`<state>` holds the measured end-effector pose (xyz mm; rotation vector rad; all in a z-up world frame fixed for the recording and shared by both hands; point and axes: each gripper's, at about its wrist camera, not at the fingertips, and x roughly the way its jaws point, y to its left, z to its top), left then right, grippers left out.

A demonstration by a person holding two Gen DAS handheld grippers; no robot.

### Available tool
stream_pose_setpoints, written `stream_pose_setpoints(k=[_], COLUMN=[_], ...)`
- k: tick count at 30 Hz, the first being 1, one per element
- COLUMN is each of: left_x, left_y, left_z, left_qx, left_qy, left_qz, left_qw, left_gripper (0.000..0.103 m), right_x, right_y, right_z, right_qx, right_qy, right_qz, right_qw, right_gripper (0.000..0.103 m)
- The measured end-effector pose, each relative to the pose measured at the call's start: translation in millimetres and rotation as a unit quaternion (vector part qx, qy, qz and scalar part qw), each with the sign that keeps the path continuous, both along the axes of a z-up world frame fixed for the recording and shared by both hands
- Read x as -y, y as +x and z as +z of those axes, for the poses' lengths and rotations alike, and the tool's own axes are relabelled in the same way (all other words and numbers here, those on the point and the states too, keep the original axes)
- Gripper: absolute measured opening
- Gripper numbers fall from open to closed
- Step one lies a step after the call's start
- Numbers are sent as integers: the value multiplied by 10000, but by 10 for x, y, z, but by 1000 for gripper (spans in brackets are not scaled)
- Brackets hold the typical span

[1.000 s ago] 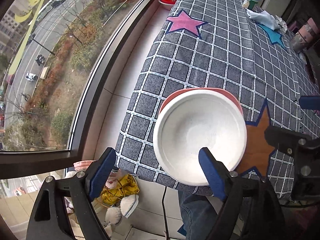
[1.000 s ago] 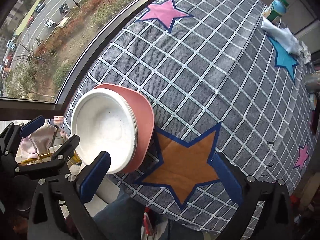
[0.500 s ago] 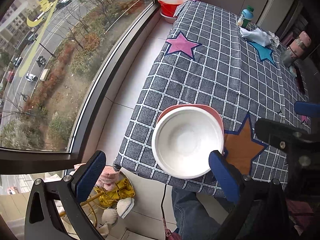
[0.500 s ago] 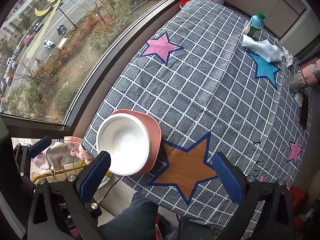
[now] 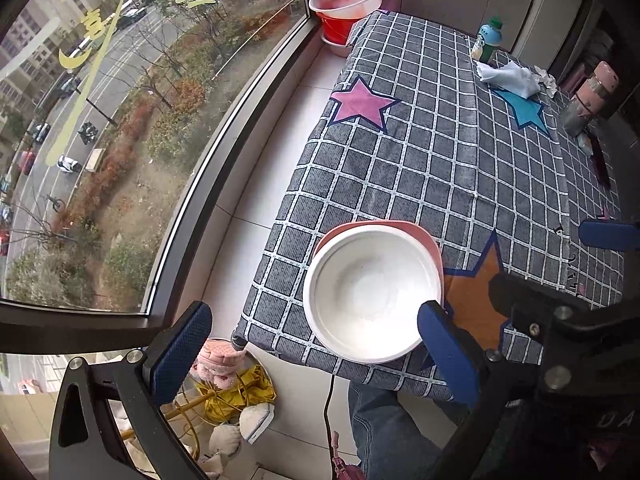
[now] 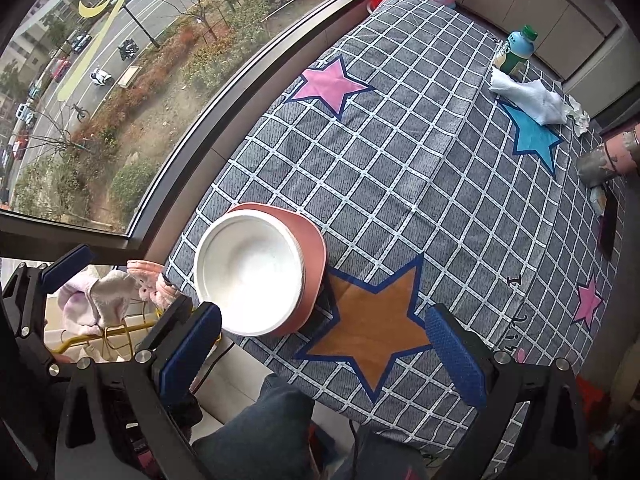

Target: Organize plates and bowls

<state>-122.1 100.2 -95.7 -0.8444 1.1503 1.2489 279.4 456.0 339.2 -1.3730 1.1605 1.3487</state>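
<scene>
Nearest the cameras, both tongs hung above the near edge of the table [image 5: 440,160], each spread wide and holding nothing. The left gripper [image 5: 312,344] had its blue pads well apart, one out over the floor by the window and the other just in front of the dishes. The right gripper [image 6: 324,344] was likewise agape, over the orange star [image 6: 368,328] printed on the checked cloth.

Just beyond them, at the table's near corner on the window side, the white bowl [image 5: 372,292] sat nested on the pink plate [image 5: 430,244], whose rim showed along the far and right sides. Whether more white dishes lay under the bowl could not be told, though faint layered rims showed at its edge in the right wrist view. The stack slightly overhung the near edge.

The middle of the cloth carried no other plate or bowl. At the far end stood a bottle [image 6: 516,50], a crumpled white cloth [image 6: 528,98] and, past the far corner, a red basin [image 5: 346,4].

Judged from this, the stacking looked finished, with at most a nudge inward left to do
</scene>
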Motion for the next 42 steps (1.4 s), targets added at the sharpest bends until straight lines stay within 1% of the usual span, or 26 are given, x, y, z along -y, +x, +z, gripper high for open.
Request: stream_pose_setpoints(k=[8, 18, 28, 38, 42], left_x=[5, -1, -6, -25, -32], left_y=[20, 24, 27, 29, 28], left_z=[43, 41, 50, 50, 53], left_qx=[-32, -31, -37, -41, -43], left_qy=[79, 78, 93, 82, 77], left_qz=[-51, -66, -58, -70, -69], left_qw=[10000, 9999, 9999, 9999, 9999], left_gripper=[103, 103, 103, 103, 103], right_x=[42, 14, 113, 23, 78], right_y=[11, 11, -6, 24, -17], right_z=[19, 16, 32, 20, 16], right_qx=[-1, -1, 8, 1, -4], right_qy=[5, 1, 6, -7, -28], right_qz=[-42, -35, -98, -56, -129], right_qw=[10000, 10000, 10000, 10000, 9999], right_gripper=[102, 102, 102, 102, 102])
